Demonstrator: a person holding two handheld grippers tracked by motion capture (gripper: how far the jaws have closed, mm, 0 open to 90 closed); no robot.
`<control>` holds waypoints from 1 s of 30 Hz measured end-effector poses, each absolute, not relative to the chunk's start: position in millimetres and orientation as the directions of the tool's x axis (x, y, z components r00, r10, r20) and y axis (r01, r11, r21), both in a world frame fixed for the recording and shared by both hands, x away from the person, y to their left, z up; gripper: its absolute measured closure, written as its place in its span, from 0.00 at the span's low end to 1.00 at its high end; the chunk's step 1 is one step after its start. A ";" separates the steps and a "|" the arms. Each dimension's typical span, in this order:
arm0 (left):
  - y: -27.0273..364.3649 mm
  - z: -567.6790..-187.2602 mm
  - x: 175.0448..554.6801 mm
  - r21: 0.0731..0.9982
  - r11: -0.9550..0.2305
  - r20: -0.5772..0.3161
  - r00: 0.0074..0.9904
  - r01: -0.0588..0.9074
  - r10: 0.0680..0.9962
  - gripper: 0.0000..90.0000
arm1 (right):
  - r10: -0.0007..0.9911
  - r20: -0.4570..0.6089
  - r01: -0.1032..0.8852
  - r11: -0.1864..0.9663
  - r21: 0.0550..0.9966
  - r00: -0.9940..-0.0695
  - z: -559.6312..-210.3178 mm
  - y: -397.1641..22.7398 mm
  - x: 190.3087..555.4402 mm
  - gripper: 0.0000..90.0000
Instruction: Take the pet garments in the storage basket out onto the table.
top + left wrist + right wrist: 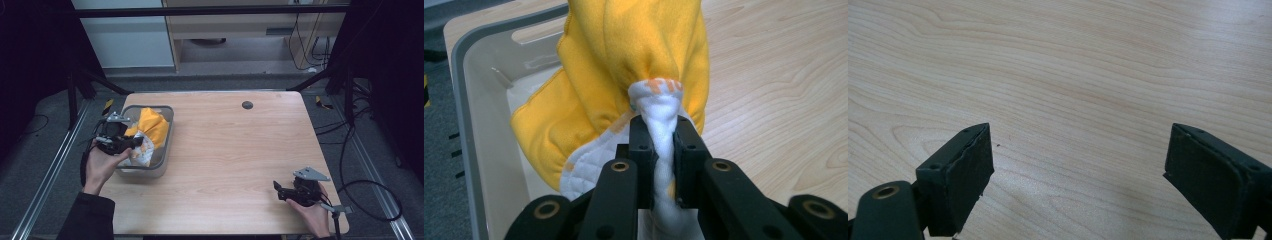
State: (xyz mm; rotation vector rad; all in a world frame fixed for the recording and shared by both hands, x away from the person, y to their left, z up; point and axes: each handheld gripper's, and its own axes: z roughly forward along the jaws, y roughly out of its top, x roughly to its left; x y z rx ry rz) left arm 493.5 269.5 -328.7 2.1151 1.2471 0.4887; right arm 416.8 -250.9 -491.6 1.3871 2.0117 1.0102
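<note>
left gripper (131, 142): jaws clamped, near table's left edge | right gripper (278, 189): jaws wide apart, near table's front right corner

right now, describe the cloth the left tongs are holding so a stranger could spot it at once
On the wooden table, find the grey bin near its left edge. The cloth rises out of that bin, pinched in the left tongs. It is bright yellow with a white quilted underside, the only colourful thing there.

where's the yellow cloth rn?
In the high view the yellow cloth is at the table's left, bunched in the grey bin; the left gripper is shut on its white quilted part.
</note>
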 end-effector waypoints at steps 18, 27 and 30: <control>237.9 -315.7 474.9 0.698 -0.422 0.003 0.587 0.579 0.810 0.91 | 0.933 0.019 0.565 0.202 0.800 -0.360 -490.1 -251.5 415.4 0.13; 220.9 -315.7 470.8 0.691 -0.464 0.008 0.636 0.555 0.772 0.91 | 0.933 0.010 0.556 0.206 0.805 -0.361 -490.3 -252.7 415.0 0.13; 214.5 -314.8 470.1 0.694 -0.474 0.010 0.650 0.543 0.760 0.91 | 0.933 0.010 0.555 0.205 0.806 -0.359 -490.2 -252.5 414.9 0.13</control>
